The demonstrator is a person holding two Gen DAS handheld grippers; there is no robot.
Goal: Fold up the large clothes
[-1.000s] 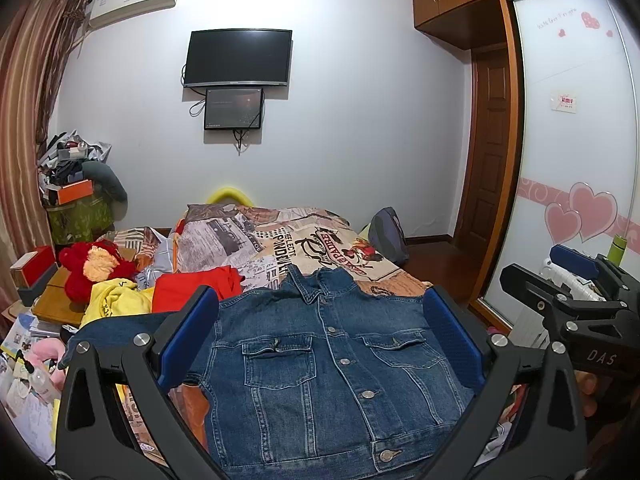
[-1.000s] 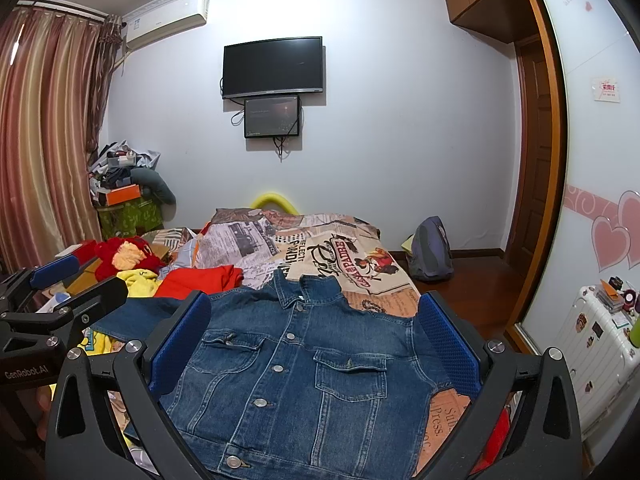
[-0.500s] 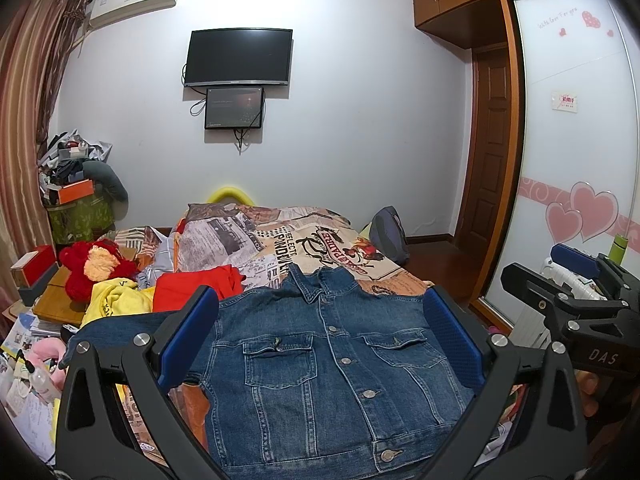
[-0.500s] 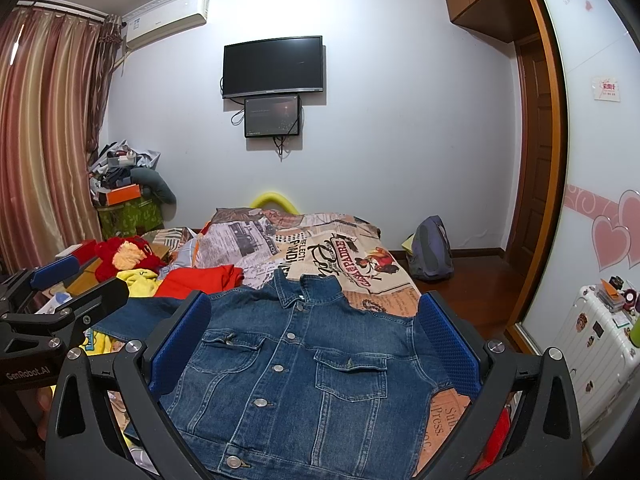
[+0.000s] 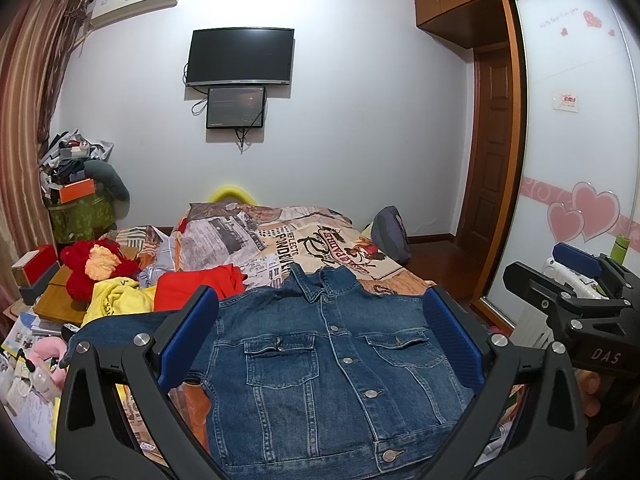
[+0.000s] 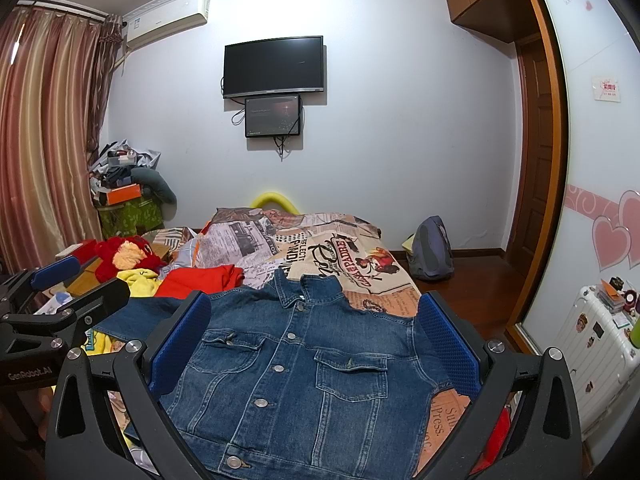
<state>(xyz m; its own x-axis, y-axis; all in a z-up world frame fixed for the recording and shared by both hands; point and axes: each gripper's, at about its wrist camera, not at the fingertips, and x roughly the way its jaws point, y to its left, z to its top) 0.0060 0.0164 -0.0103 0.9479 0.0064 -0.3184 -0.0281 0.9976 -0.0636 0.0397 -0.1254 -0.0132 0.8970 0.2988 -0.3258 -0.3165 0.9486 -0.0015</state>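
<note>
Denim jacket point(image 5: 328, 364) flat on bed point(image 5: 320, 240), buttoned front up, collar far. Left gripper point(image 5: 320, 344) and right gripper point(image 6: 316, 344) both spread wide, empty, above hem. Suggest: pinch left sleeve point(image 5: 120, 326) first, fold inward across chest, keep hem square.

Counted: one denim jacket point(image 5: 320, 360), one red garment point(image 5: 196, 290), one yellow garment point(image 5: 116, 298), two wall screens point(image 5: 240, 56), one backpack point(image 5: 390, 234).

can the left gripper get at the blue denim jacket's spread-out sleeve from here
Probably yes: the left gripper is open above the blue denim jacket, and the sleeve lies uncovered on its side, nothing between.
</note>
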